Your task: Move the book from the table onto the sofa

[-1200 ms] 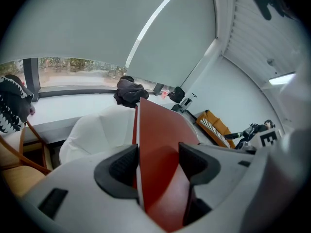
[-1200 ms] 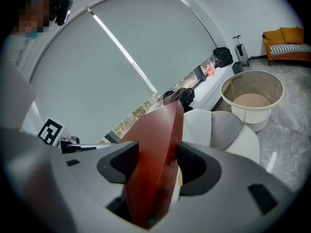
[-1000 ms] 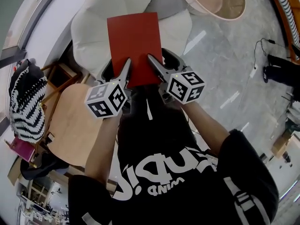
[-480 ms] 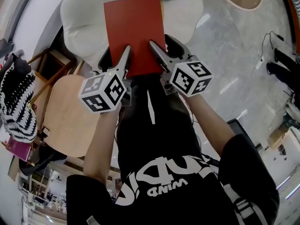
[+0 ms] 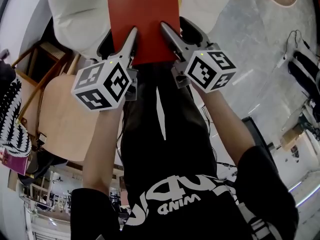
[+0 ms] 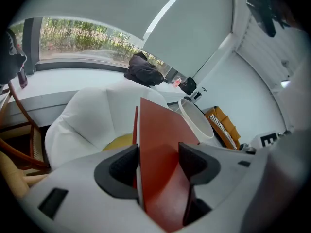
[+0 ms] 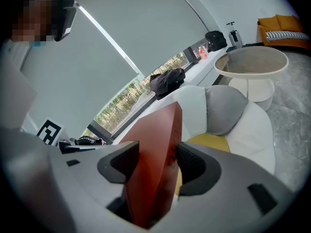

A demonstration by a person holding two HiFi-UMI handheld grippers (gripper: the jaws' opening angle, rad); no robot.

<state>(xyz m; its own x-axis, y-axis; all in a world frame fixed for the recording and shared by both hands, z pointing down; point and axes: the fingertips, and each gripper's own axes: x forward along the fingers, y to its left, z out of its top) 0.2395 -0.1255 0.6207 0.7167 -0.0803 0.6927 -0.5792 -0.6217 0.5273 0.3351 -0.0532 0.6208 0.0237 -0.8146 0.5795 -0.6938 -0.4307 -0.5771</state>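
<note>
A red book (image 5: 143, 19) is held flat in the air above a white sofa (image 5: 75, 19), near the top of the head view. My left gripper (image 5: 129, 41) is shut on the book's near left edge, and my right gripper (image 5: 167, 36) is shut on its near right edge. In the left gripper view the red book (image 6: 163, 178) stands edge-on between the dark pads (image 6: 119, 166), with the white sofa (image 6: 92, 120) beyond. In the right gripper view the book (image 7: 153, 169) fills the gap between the jaws, over the sofa (image 7: 252, 125) with a grey cushion (image 7: 226, 108) and a yellow cushion (image 7: 209, 140).
A wooden chair (image 5: 65, 119) stands at the left below the sofa. A round white side table (image 7: 252, 64) is right of the sofa. A black-and-white knitted thing (image 5: 10, 119) sits at the far left. The marble floor (image 5: 250, 44) spreads to the right, with cables.
Both grippers have carried the book forward and further over the sofa; the book now reaches the top edge of the head view. The grip on it is unchanged.
</note>
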